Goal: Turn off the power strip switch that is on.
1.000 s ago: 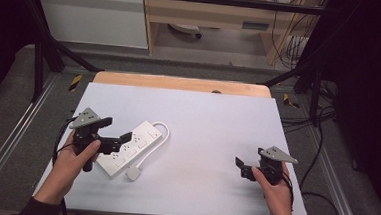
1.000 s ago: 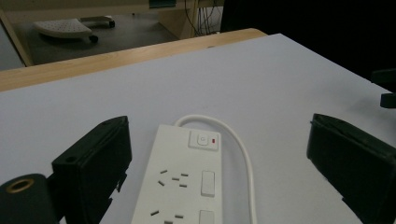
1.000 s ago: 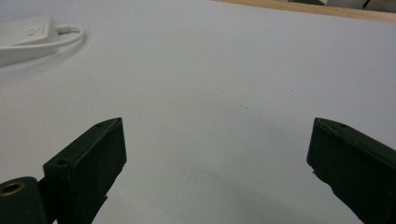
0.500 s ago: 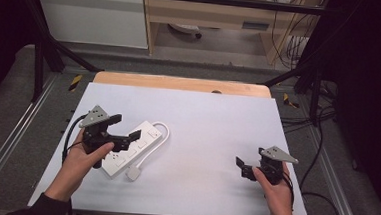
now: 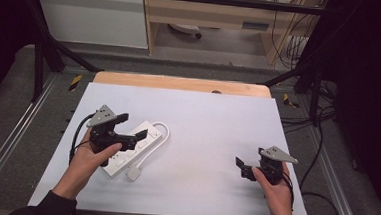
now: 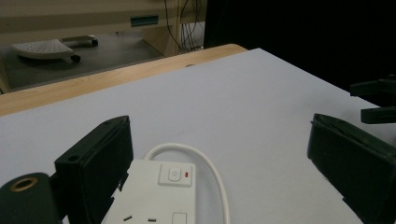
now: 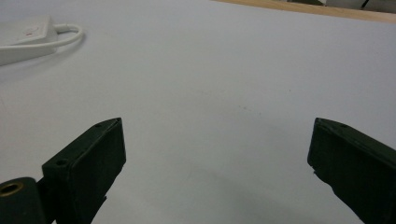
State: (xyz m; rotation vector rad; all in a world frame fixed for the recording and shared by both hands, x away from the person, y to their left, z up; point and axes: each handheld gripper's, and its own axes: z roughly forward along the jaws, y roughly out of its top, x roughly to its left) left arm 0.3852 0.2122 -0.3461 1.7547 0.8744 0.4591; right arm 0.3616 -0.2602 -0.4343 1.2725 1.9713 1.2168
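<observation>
A white power strip [image 5: 135, 145] lies at the left of the white table top, its cable [image 5: 161, 131] looping round its far end and its plug [image 5: 133, 174] resting at the near side. My left gripper [image 5: 126, 130] hovers over the strip's near half, open. In the left gripper view the strip's switch end [image 6: 161, 193] sits low between the spread jaws of my left gripper [image 6: 219, 135]. My right gripper [image 5: 243, 169] is at the right near the front edge, open over bare table. The right gripper view shows my right gripper [image 7: 215, 135] holding nothing, with the strip [image 7: 23, 35] far off at upper left.
A white sheet [image 5: 212, 124] covers the table, with a wooden strip [image 5: 180, 83] along the far edge. Beyond stand a wooden cabinet [image 5: 224, 14] and black frame legs [image 5: 41, 53]. Cables [image 5: 322, 130] trail on the floor at the right.
My left gripper has moved right and slightly forward, from beside the power strip to over it. The right gripper has stayed in place.
</observation>
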